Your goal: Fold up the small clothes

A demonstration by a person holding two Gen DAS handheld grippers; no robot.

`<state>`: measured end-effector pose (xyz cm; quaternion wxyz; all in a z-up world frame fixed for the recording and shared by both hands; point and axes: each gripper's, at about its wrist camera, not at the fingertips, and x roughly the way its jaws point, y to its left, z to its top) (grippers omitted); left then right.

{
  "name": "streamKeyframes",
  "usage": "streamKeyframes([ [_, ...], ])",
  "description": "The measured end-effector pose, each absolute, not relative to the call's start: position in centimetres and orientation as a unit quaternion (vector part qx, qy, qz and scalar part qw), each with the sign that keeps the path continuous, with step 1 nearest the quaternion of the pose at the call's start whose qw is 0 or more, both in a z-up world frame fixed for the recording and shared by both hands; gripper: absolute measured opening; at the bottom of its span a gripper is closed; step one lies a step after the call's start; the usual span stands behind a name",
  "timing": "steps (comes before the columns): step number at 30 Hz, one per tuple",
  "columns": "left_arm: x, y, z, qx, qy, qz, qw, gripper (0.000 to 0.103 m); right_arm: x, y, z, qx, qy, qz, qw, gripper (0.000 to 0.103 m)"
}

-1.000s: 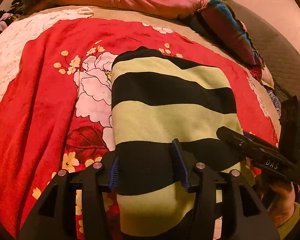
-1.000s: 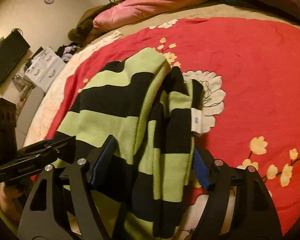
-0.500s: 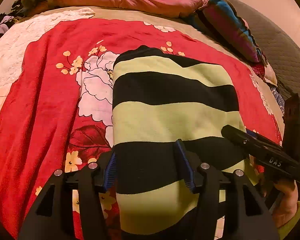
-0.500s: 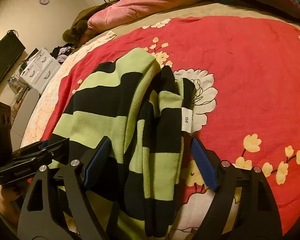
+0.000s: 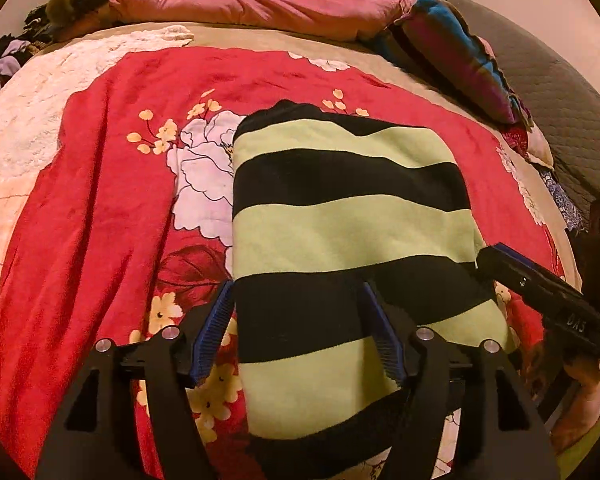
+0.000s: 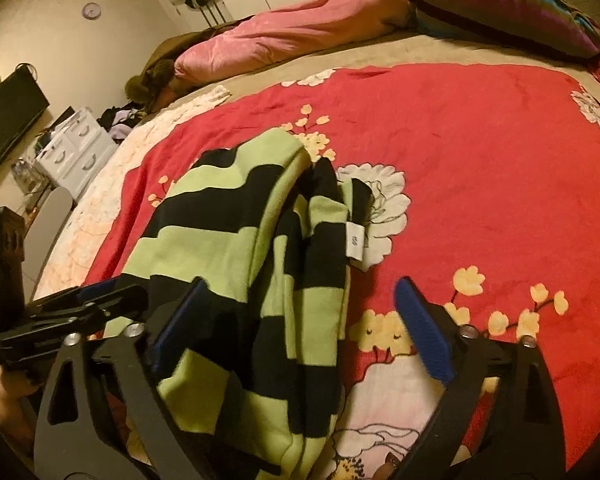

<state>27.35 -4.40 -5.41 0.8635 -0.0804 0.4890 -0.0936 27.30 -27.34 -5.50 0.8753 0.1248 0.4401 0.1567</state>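
Note:
A green-and-black striped garment (image 5: 340, 224) lies folded lengthwise on the red floral blanket (image 5: 100, 200). My left gripper (image 5: 298, 326) straddles its near left part. Its jaws are opening, the left pad just off the cloth's edge and the right pad resting over a black stripe. In the right wrist view the garment (image 6: 228, 240) shows its layered fold edge and a white label (image 6: 355, 240). My right gripper (image 6: 298, 324) is opening wide around that near edge, and its right pad stands clear over the blanket. Each gripper also shows at the other view's side: right gripper (image 5: 500, 260), left gripper (image 6: 112, 294).
A pink pillow (image 5: 260, 4) and a striped cushion (image 5: 460, 52) lie at the bed's far side, beside a grey quilted headboard (image 5: 560, 100). Off the bed stand white drawers (image 6: 76, 144), a wall television (image 6: 8, 120) and a pile of clothes (image 6: 120, 120). A cream blanket (image 5: 28, 128) covers the bed's left.
Both grippers' jaws have spread apart, the right much wider, and let go of the garment's near end. The garment stays folded in place. The right gripper has drawn back slightly.

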Motion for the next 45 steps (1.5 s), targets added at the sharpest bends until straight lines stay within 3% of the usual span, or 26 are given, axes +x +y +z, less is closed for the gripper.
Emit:
streamKeyframes([
  [3,26.9,-4.1,-4.7,-0.079,0.483,-0.093,0.867,0.072,27.0,-27.4,-5.2,0.125,0.435,0.15,0.879,0.094],
  [8,26.0,-3.6,-2.8,-0.066,0.462,-0.082,0.88,0.096,25.4,-27.5,-3.5,0.11,0.402,0.126,0.9,0.094],
  [11,25.5,-3.2,-1.8,-0.065,0.454,-0.082,0.885,0.099,24.4,-27.7,-2.7,0.104,0.381,0.111,0.912,0.094],
  [33,20.8,-2.4,3.1,-0.04,0.397,-0.073,0.914,0.099,18.6,-28.0,2.5,0.115,0.306,0.085,0.941,0.094],
  [45,15.9,-0.6,5.2,-0.049,0.372,-0.061,0.925,0.099,13.9,-24.7,5.2,0.06,0.277,0.088,0.955,0.094],
])
